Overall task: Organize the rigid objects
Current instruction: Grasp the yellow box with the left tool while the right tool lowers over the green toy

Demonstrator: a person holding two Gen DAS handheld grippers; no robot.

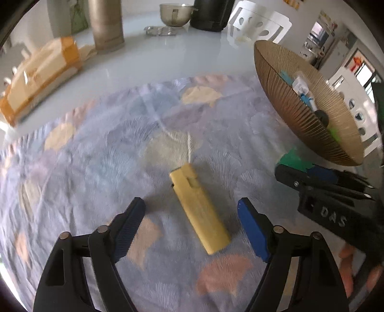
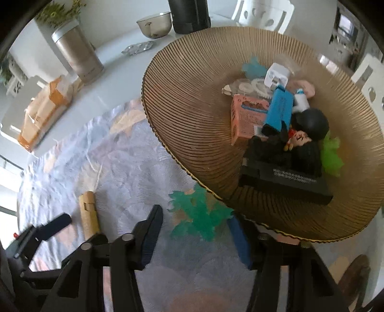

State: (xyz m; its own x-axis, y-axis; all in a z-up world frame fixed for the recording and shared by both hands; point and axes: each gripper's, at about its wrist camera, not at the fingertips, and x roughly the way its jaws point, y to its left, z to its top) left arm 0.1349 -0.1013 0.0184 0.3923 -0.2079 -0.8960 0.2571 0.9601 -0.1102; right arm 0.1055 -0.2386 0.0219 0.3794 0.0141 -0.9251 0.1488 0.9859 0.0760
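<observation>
A yellow rectangular block (image 1: 199,211) lies on the floral cloth (image 1: 96,156), between the fingers of my left gripper (image 1: 191,204). That gripper is open and neither blue pad touches the block. A green spiky toy (image 2: 199,216) lies on the cloth beside the rim of a ribbed tan basket (image 2: 192,120). My right gripper (image 2: 194,216) straddles the toy; it is open, with the right pad at the toy's edge and a gap at the left pad. The basket holds a pink box (image 2: 244,120), a blue box (image 2: 278,108), a black box (image 2: 288,182) and other small items.
On the white table behind the cloth stand a metal canister (image 1: 106,24), a steel bowl (image 1: 175,13), a black appliance (image 1: 211,14) and an orange-and-tan package (image 1: 40,74). White chairs (image 1: 259,24) stand past the table edge. The basket (image 1: 288,96) overhangs the cloth on the right.
</observation>
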